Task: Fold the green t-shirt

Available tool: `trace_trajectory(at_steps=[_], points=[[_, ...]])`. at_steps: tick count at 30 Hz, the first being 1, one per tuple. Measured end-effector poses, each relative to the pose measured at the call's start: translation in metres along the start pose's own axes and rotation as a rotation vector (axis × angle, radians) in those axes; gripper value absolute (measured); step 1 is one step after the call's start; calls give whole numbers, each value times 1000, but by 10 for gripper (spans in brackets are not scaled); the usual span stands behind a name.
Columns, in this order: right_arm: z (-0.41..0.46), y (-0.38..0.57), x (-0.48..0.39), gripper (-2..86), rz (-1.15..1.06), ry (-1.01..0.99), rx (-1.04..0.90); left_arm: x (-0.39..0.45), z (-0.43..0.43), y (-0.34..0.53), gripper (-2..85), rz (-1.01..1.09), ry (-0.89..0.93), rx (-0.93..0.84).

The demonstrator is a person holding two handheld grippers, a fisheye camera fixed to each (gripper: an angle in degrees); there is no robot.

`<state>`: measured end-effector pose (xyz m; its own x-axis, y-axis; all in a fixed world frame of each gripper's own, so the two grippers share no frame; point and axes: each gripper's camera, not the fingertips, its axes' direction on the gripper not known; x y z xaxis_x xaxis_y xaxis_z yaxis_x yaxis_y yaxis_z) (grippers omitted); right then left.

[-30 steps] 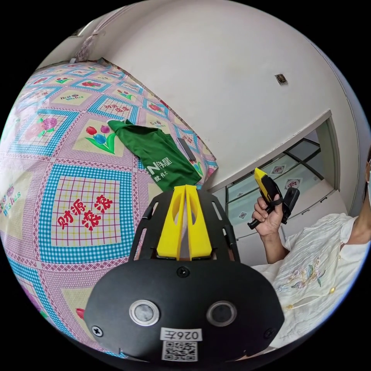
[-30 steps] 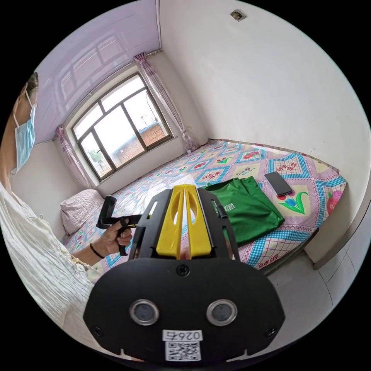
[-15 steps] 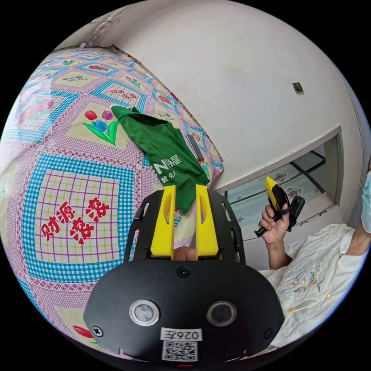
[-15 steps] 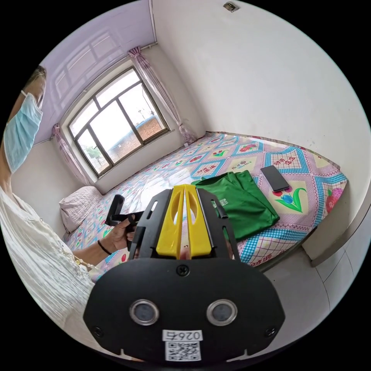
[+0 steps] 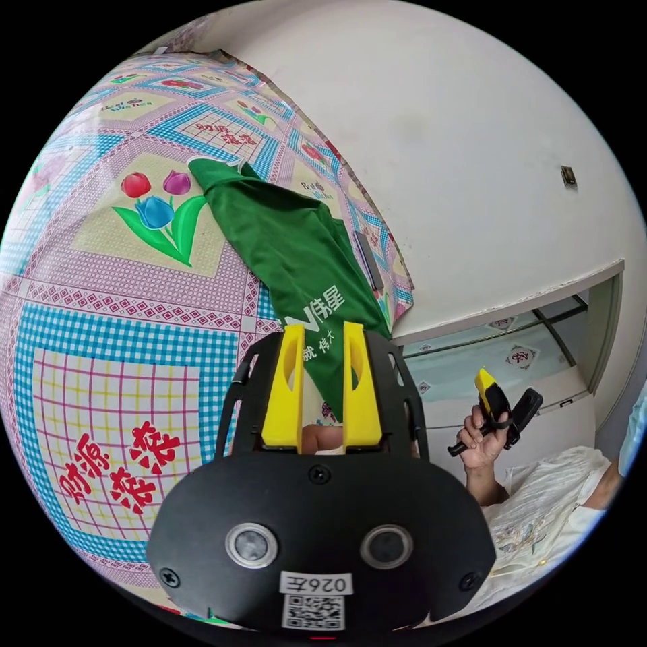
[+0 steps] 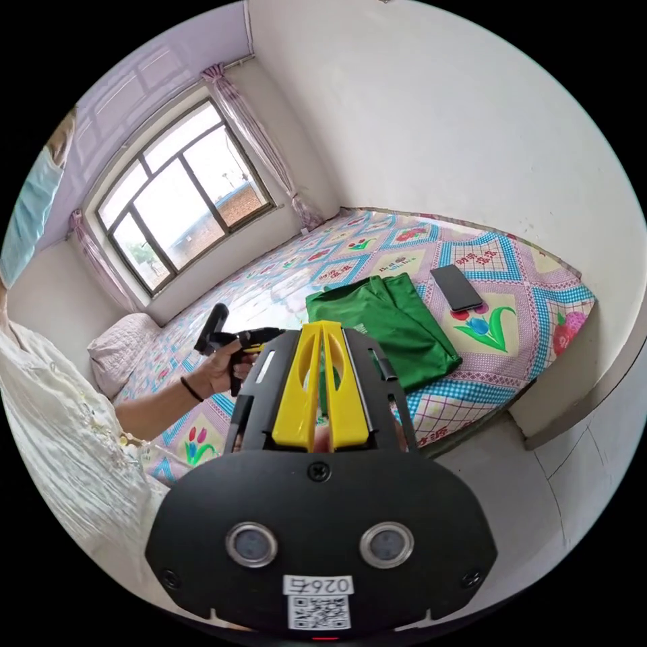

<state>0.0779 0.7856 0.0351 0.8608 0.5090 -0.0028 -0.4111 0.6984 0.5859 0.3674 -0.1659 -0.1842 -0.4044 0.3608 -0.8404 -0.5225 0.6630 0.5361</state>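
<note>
Two hand-held grippers are yours. Your left hand-held gripper [image 5: 322,331] has its yellow jaws parted, a gap between them, hovering over the near edge of the green t-shirt [image 5: 291,252]; a second ago those jaws were pressed together, and half a second ago they had already spread. The green t-shirt lies partly folded on the patterned bed sheet [image 5: 121,323], near the foot of the bed and just beside a dark phone [image 6: 456,287]; it fills more of the left gripper view than it did a second ago, since the camera has come nearer. Your right hand-held gripper [image 6: 321,330] has its jaws closed together on nothing, as before, held off the bed edge. In the left gripper view it appears gripped in your hand [image 5: 480,445], lower in the view than earlier.
</note>
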Motion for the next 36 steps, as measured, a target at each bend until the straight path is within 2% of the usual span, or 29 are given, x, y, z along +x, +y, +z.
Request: trace_trajectory(at_steps=[10, 17, 19, 22, 26, 29, 36], points=[[121, 48, -84, 69, -420, 304, -235, -35, 6, -57, 127, -80, -68, -29], [186, 70, -117, 96, -583, 366, -330, -41, 34, -96, 135, -94, -82, -118], [207, 76, -119, 97, -616, 392, -356, -41, 41, -99, 111, -112, -105, -121], [221, 80, -116, 60, -622, 400, -340, -39, 48, -100, 76, -106, -146, -128], [237, 76, -117, -1, -673, 509, -381, -37, 51, -102, 44, -73, -157, -159], [233, 62, -111, -8, -651, 472, -408, -36, 43, -100, 31, -67, -148, -153], [191, 25, -108, -9, -551, 178, -395, -52, -22, -63, 20, -61, -149, -125]])
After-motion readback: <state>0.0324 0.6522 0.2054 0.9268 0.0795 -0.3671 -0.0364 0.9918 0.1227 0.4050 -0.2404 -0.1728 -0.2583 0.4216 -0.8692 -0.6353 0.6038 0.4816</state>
